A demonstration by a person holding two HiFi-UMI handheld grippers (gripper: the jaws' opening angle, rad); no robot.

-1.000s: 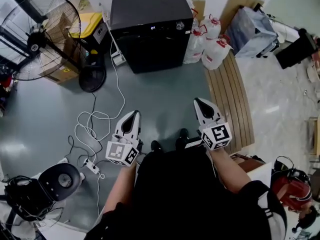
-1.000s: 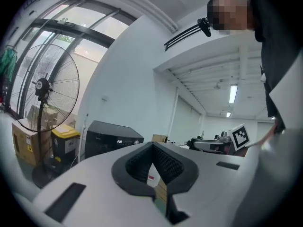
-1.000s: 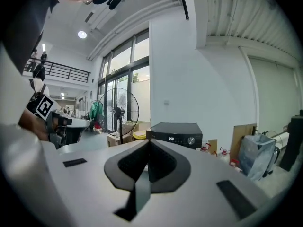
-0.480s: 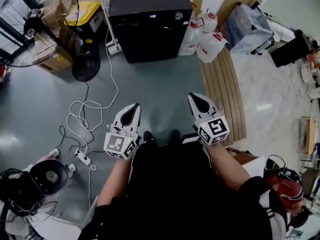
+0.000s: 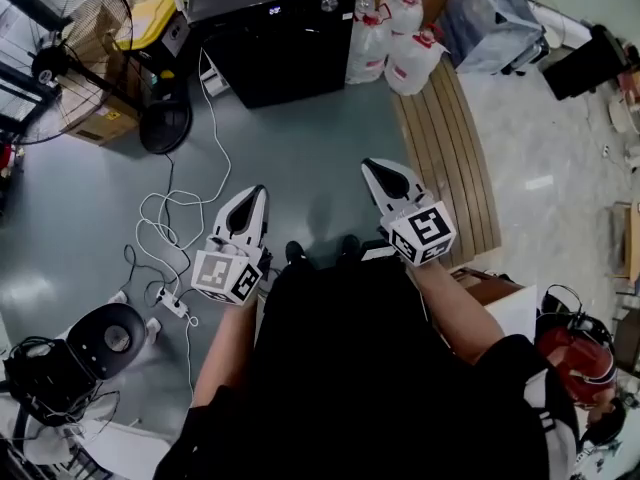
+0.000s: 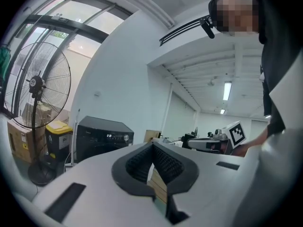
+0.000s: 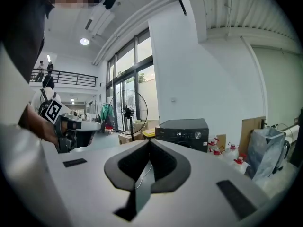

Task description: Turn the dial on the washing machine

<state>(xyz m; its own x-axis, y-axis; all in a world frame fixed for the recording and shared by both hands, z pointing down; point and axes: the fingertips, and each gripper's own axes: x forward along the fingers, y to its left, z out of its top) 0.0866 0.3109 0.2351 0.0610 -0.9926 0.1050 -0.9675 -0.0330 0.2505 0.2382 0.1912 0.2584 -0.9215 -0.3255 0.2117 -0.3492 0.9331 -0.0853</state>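
The black washing machine (image 5: 270, 30) stands against the far wall, its small silver dial (image 5: 329, 4) at the right end of the lit control panel. Both grippers are held out level over the grey floor, well short of it. My left gripper (image 5: 252, 196) is shut and empty, as is my right gripper (image 5: 375, 168). In the left gripper view the machine (image 6: 102, 138) and dial (image 6: 126, 137) sit beyond the closed left gripper (image 6: 152, 145). In the right gripper view the machine (image 7: 182, 131) and dial (image 7: 198, 135) lie right of the closed right gripper (image 7: 150, 142).
A standing fan (image 5: 60, 58), a yellow bin (image 5: 150, 23) and cardboard boxes are left of the machine. White jugs (image 5: 400, 53) and a wooden slatted panel (image 5: 450, 158) lie to its right. Loose white cables (image 5: 175, 218) and a power strip cross the floor at left, near a black chair (image 5: 100, 343).
The person has stepped forward: both grippers have moved toward the washing machine, which now sits higher in the head view. Both pairs of jaws stayed shut.
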